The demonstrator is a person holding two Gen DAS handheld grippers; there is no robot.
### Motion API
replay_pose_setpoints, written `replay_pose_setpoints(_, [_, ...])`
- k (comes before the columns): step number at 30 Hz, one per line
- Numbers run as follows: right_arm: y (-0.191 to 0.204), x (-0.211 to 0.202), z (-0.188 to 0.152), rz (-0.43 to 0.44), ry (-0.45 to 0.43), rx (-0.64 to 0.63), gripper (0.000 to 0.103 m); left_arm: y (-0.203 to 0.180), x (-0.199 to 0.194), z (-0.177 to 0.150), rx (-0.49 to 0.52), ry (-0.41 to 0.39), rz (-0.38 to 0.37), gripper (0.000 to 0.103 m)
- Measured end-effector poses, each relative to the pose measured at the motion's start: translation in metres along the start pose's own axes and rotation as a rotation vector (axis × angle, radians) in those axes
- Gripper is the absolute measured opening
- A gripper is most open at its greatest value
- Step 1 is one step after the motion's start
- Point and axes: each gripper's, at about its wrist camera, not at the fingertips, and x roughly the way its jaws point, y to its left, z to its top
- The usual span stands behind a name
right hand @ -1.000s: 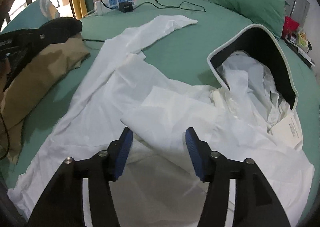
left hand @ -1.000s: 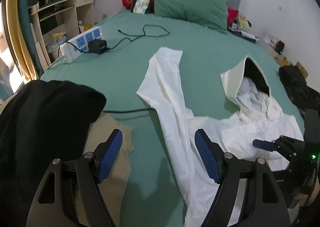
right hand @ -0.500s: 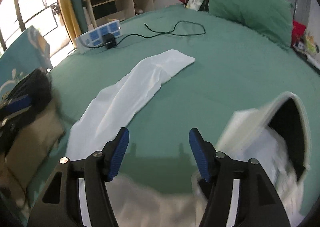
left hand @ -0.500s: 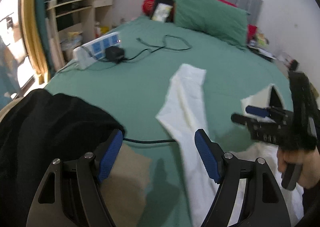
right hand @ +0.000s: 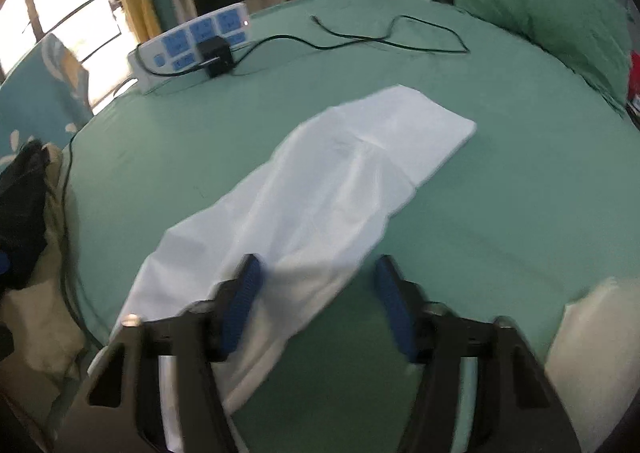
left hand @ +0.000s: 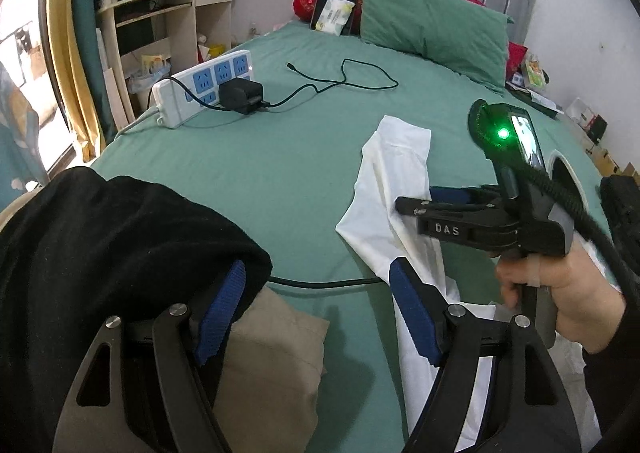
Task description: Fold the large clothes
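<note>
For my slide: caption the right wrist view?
Right gripper, jaws closing, nothing clamped, over white sleeve on green bed.

- I count two grippers: left gripper, right gripper.
- One white garment.
- One black garment.
- One green pillow.
- One power strip.
- One black charger.
</note>
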Motion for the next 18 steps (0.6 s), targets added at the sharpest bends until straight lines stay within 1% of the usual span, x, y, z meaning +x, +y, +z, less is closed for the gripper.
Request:
replay_pose_setpoints(1, [0.003,-0.003,0.002,-0.008,0.003,-0.017,0.002,0.000,0.000,0.000,-0.003,0.001,-0.003,0.078])
replay_pose_setpoints(3, [0.003,-0.011,0.003,0.002,-0.008,-0.027,0.002,0.002,-0.001,0.001,-0.013,0.005,-0.011,0.078])
replay_pose_setpoints(5, [0.006,-0.032,0.002,-0.041,-0.052,-0.055,0.002,0.003,-0.002,0.002,-0.022,0.008,-0.018,0.078])
replay_pose_setpoints(7, [0.010,-0.066,0.001,-0.085,-0.112,-0.071,0.002,0.003,-0.003,0.003,-0.033,0.011,-0.026,0.078])
replay_pose_setpoints(9, [0.015,-0.094,-0.005,-0.125,-0.153,-0.091,0.002,0.003,-0.006,0.002,-0.042,0.015,-0.034,0.078])
replay_pose_setpoints(10, [0.019,-0.116,-0.013,-0.153,-0.178,-0.104,0.002,0.001,-0.006,0.002,-0.044,0.019,-0.039,0.078])
replay_pose_setpoints(12, [0.026,-0.143,-0.027,-0.188,-0.195,-0.122,0.002,-0.003,-0.010,0.001,-0.040,0.020,-0.058,0.078])
replay_pose_setpoints(14, [0.033,-0.174,-0.052,-0.231,-0.209,-0.123,0.002,-0.009,-0.013,-0.002,-0.031,0.017,-0.061,0.078])
replay_pose_setpoints(17, [0.035,-0.202,-0.088,-0.270,-0.213,-0.074,0.002,-0.023,-0.017,-0.008,0.008,0.018,-0.071,0.078])
replay_pose_setpoints(18, [0.035,-0.210,-0.105,-0.281,-0.205,-0.049,0.002,-0.027,-0.018,-0.010,0.019,0.020,-0.073,0.078])
